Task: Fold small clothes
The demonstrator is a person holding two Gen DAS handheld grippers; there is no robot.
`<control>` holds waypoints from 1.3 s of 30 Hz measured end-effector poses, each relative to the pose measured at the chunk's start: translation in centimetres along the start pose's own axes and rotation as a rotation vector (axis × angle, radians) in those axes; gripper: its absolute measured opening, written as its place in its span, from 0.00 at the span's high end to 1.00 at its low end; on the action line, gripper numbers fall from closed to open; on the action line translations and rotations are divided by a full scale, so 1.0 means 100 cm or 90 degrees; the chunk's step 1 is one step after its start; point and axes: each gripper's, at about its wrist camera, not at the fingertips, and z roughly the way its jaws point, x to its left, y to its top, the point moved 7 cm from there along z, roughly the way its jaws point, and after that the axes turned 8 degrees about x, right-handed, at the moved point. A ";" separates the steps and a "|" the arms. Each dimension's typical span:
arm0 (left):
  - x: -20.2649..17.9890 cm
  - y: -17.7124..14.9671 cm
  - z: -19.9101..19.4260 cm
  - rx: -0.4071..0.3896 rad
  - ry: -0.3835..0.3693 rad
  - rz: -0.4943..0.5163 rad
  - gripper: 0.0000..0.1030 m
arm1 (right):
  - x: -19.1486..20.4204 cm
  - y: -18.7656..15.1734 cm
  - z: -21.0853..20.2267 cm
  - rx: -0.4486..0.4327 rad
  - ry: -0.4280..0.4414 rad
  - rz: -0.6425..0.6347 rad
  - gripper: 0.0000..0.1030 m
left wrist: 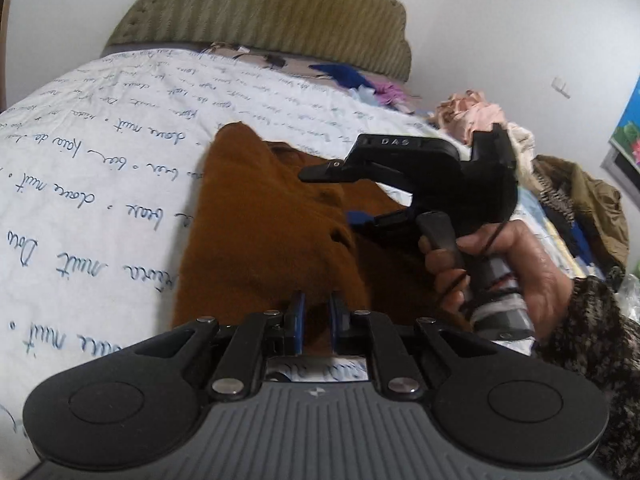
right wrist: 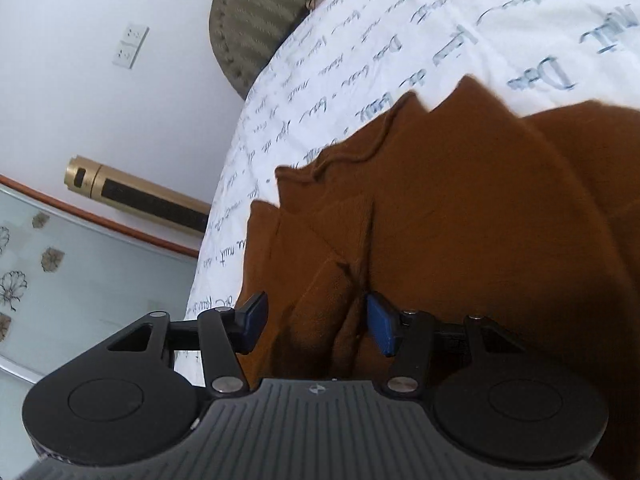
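We see the brown garment [left wrist: 256, 240] lying bunched on the white bedspread [left wrist: 100, 152] printed with blue handwriting, with several pleated folds gathered toward both tools. In the left wrist view, the left gripper [left wrist: 316, 316] has its two blue pads drawn close together, and a fold of the brown fabric sits pinched in the narrow gap between them. In the right wrist view, the right gripper [right wrist: 318, 320] has its fingers spread wide; a ridge of the garment [right wrist: 440, 220] lies between the pads, and the right pad touches the cloth, but nothing is clamped. The left view also shows the right hand [left wrist: 500, 264] wrapped around the tool's handle. Behind the bed stands an olive ribbed headboard [left wrist: 280, 12], and a heap of mixed clothes [left wrist: 540, 176] lies at the far right edge.
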 end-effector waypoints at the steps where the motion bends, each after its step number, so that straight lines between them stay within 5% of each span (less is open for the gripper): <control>1: 0.003 0.001 0.004 0.012 0.009 -0.007 0.88 | 0.003 0.000 0.005 0.005 -0.001 -0.006 0.45; 2: 0.006 0.002 0.007 0.020 0.009 -0.016 0.88 | 0.006 -0.001 0.009 0.008 -0.006 -0.013 0.46; 4: 0.007 -0.001 0.010 0.027 0.000 -0.021 0.88 | 0.010 0.001 0.014 0.009 -0.011 -0.023 0.63; 5: 0.008 -0.003 0.011 0.028 0.002 -0.022 0.88 | 0.010 0.001 0.017 0.016 -0.008 -0.020 0.85; 22: -0.008 0.023 0.014 0.028 -0.052 -0.077 0.87 | 0.003 0.017 -0.065 -0.104 0.146 0.025 0.85; 31: -0.058 0.035 0.045 0.058 -0.092 -0.035 0.87 | -0.030 0.043 -0.141 -0.168 0.094 0.021 0.85; 37: -0.062 0.039 0.057 0.079 -0.091 -0.035 0.87 | -0.093 0.040 -0.117 -0.127 -0.052 0.069 0.85; 39: -0.060 0.045 0.058 0.084 -0.087 -0.034 0.87 | -0.111 0.033 -0.104 -0.119 -0.037 0.104 0.84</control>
